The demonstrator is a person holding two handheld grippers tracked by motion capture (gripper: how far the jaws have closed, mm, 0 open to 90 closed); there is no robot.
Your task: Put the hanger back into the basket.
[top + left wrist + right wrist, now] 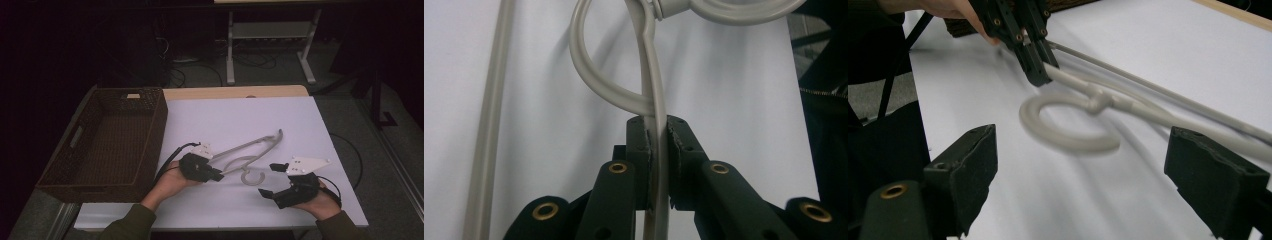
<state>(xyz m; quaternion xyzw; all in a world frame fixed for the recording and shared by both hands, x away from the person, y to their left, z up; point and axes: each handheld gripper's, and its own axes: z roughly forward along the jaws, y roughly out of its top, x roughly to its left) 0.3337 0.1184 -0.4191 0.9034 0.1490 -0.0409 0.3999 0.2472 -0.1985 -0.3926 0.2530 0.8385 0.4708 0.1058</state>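
Pale grey plastic hanger (pixel 250 150) lies on the white surface (pixel 300 120), its bar clamped in the left claw (pixel 218 175). Right claw (pixel 272 180) gapes wide beside its hook. Wicker basket (pixel 155 125) sits left.

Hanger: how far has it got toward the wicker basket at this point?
Done: the left tool is shut on the grey hanger, clamping one of its thin arms. In hand: the hanger is near the middle of the white table, outside the empty wicker basket at the left. The right tool is open beside the hook, holding nothing. Left, if the basket is the goal: moving it there and releasing.
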